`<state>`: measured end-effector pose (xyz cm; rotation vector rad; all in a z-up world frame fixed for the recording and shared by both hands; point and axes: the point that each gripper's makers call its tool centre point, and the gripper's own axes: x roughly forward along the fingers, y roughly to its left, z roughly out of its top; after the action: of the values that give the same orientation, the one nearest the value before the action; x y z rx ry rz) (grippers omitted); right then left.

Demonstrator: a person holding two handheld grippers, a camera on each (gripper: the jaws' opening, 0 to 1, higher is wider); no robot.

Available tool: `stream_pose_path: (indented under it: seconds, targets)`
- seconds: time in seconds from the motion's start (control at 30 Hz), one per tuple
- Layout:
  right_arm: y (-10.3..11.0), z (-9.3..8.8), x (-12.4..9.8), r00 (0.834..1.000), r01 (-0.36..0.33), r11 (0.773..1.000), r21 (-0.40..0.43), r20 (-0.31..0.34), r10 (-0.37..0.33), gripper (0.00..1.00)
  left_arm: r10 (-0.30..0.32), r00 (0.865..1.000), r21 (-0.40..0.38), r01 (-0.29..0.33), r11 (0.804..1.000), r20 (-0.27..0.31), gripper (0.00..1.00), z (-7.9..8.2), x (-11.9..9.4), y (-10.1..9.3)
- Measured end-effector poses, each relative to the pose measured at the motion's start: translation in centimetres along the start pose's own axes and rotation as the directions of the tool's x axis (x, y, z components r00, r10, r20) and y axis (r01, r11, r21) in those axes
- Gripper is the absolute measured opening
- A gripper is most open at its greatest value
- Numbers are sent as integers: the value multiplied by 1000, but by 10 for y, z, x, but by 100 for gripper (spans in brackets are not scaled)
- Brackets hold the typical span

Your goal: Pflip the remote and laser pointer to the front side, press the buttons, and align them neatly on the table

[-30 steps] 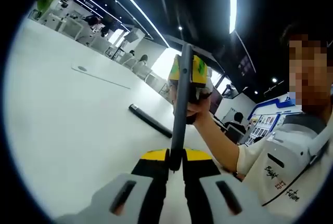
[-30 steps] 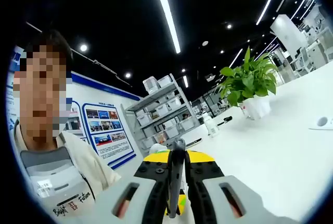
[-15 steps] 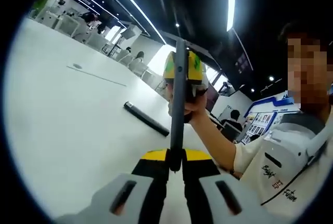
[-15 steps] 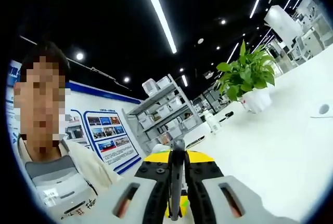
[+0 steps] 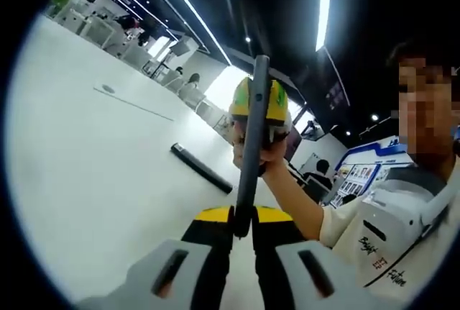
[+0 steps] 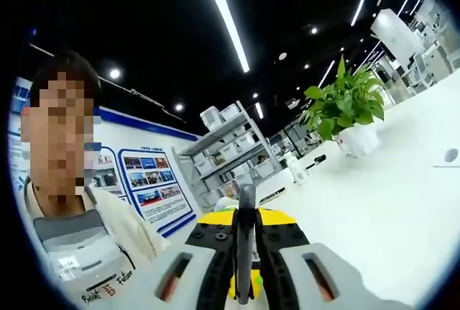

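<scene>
— Remote (image 5: pixel 246 155): where is it?

— Off the table (image 5: pixel 93 166), held edge-on between both grippers. The left gripper (image 5: pixel 241 232) has its jaws clamped on the near end; the right gripper (image 5: pixel 256 105) shows across from it, gripping the far end. In the right gripper view the same thin slab runs up between that gripper's (image 6: pixel 245 234) closed jaws.

— Why both ends?

— Probably to turn it over in the air, so the button side ends up front. Which face is which, I cannot tell; only its edge shows.

— And the pointer?

— A dark stick, likely the pointer (image 5: pixel 202 168), lies flat on the table well beyond the remote, untouched. A plant (image 6: pixel 343 105) stands farther off.

— So how far along?

— Early, I'd say: nothing aligned yet.
</scene>
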<state>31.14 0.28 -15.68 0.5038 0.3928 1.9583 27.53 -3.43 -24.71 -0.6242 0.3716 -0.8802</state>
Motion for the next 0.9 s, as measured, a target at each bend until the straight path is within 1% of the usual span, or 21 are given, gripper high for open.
stream_pose_path:
  seconds: [0.07,0.13,0.2,0.23,0.33,0.5,0.63,0.67,0.7,0.77,0.87,0.9]
  targets:
    - [-2,-1,0,1000,4,1000,-6,-7,-4,13,-8,1000,-2,8,1000,2,12,0,1,-2]
    - [-2,-2,0,1000,-1,1000,0,-8,1,13,2,1000,9,-2,1000,-1,12,0,1,0]
    - [-10,-3,-1,999,38,999,-20,-30,-39,13,6,1000,6,-6,1000,-2,12,-1,0,1]
    - [-11,-4,-1,998,42,999,-23,-36,-42,13,10,1000,2,-10,1000,-1,12,-1,-1,2]
    - [-10,-4,-1,999,35,999,-21,-37,-35,13,17,1000,6,-17,1000,13,12,0,-2,1]
    - [-8,-2,0,999,22,1000,0,-24,-22,13,12,1000,9,-12,1000,16,12,2,-2,1]
    - [-7,-5,-2,999,18,1000,13,-44,-17,11,26,1000,16,-27,1000,15,13,2,-2,4]
    - [-6,-6,-2,998,17,1000,17,-54,-16,11,26,1000,22,-26,999,6,12,0,-1,3]
    - [-9,-6,-2,997,38,999,22,-62,-37,11,27,1000,27,-27,999,6,12,-1,-1,3]
    - [-6,-6,-3,997,24,999,38,-69,-21,10,26,1000,27,-26,999,1,12,-1,-1,3]
    - [-7,-6,-3,998,23,999,42,-59,-20,11,15,1000,26,-15,1000,2,12,-1,0,0]
    - [-7,-4,-3,999,16,999,37,-39,-15,11,13,1000,22,-14,1000,12,12,1,0,0]
